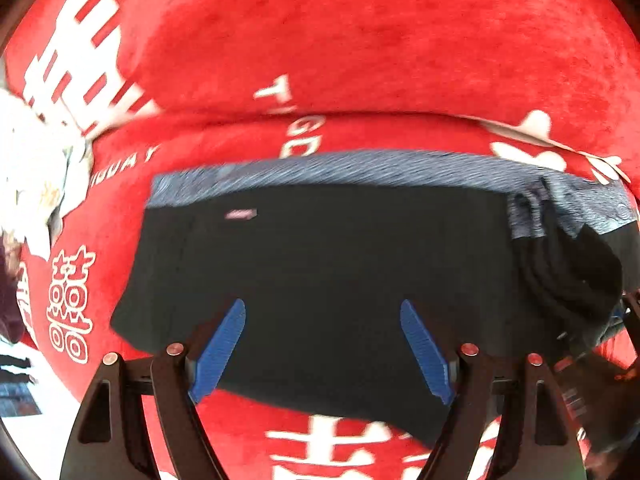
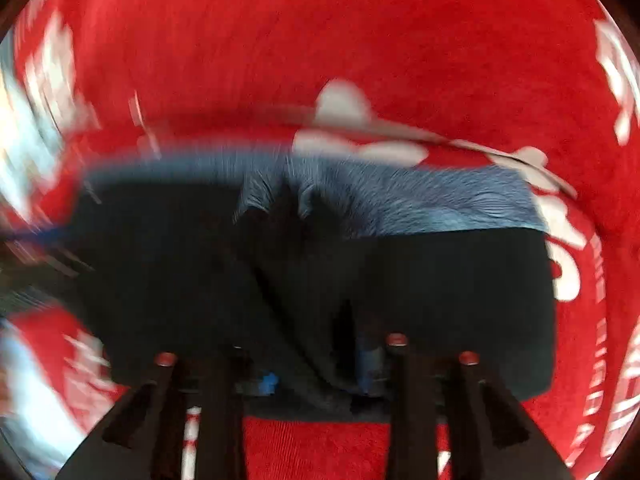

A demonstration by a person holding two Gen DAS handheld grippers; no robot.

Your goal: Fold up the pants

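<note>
The pants (image 1: 320,264) lie crosswise, waistband at frame top, under the left gripper (image 1: 322,344), fingers apart; the right gripper (image 2: 316,376) is apparently clamped on their near fold.

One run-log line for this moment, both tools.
left tool: open over black pants | right tool: buried in fabric, blurred | red cloth underneath

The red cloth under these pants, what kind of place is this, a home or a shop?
Probably a home: the black pants with a grey waistband lie on a plush red blanket printed with white wedding-style characters, likely spread on a bed or table. I can't tell more.
</note>
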